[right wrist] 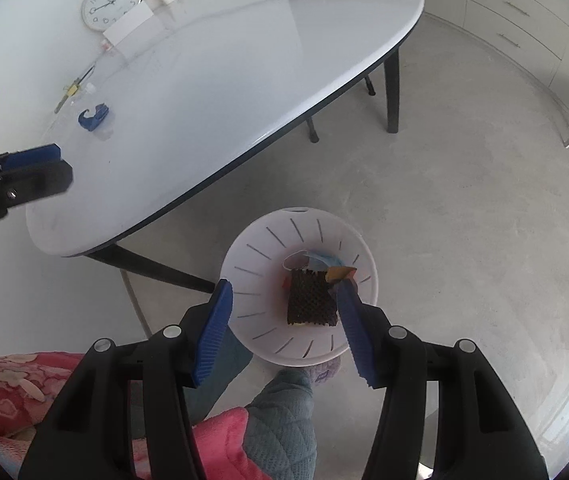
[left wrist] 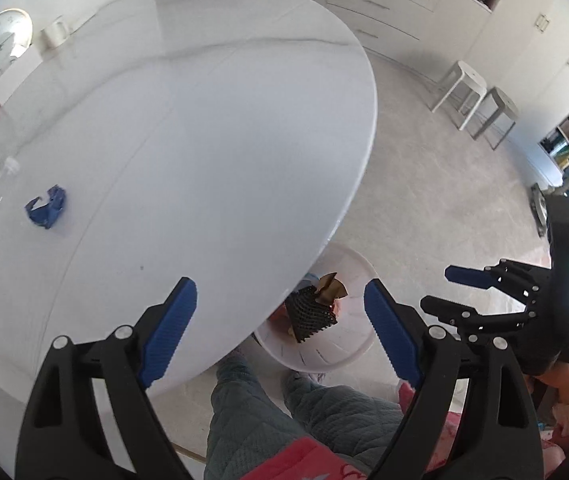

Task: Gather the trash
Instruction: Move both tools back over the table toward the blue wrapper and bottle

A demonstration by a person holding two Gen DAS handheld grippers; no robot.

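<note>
- The right gripper (right wrist: 284, 320) hangs over the white bin (right wrist: 260, 248) on the floor. Its fingers are wide apart and hold nothing.
- In the bin lie a dark waffle-like piece (right wrist: 311, 304) and some bright wrappers (right wrist: 340, 273), so some trash is in already.
- The left gripper (left wrist: 280, 328) is over the edge of the white table (left wrist: 204, 140). Its fingers are apart and empty too.
- A crumpled blue scrap (left wrist: 46, 208) sits far off on the table. I think it goes next, and the left gripper is nearer.
- The bin sits beside the table, an easy drop.
</note>
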